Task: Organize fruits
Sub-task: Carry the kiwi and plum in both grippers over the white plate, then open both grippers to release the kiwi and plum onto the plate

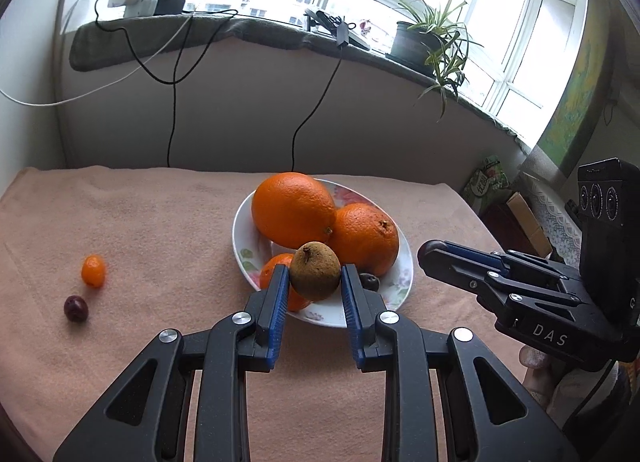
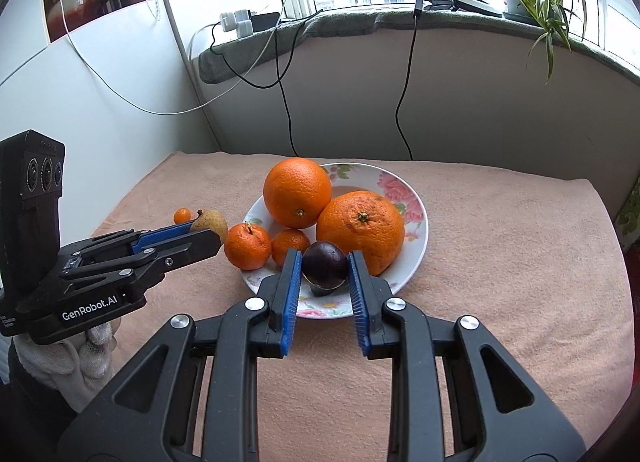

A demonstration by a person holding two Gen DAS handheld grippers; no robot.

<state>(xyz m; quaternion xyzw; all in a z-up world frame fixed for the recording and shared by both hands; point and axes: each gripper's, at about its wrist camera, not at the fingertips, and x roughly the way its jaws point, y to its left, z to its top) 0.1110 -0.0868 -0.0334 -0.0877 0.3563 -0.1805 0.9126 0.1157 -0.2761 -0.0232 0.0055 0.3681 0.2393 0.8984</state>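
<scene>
A white floral plate (image 1: 245, 246) (image 2: 416, 218) on the pink cloth holds two big oranges (image 1: 293, 209) (image 2: 360, 230) and smaller tangerines (image 2: 247, 246). My left gripper (image 1: 315, 286) is shut on a small brown pear (image 1: 315, 270) and holds it over the plate's near rim; it also shows in the right wrist view (image 2: 210, 221). My right gripper (image 2: 324, 274) is shut on a dark purple fruit (image 2: 324, 264) just above the plate's front edge. A kumquat (image 1: 93, 271) and a dark plum (image 1: 75, 307) lie on the cloth to the left.
The table is covered by a pink towel (image 1: 140, 222), its far edge against a wall. Cables (image 1: 172, 118) hang down from the windowsill. A potted plant (image 1: 420, 38) stands on the sill. Boxes and bags (image 1: 492, 186) sit off the table's right side.
</scene>
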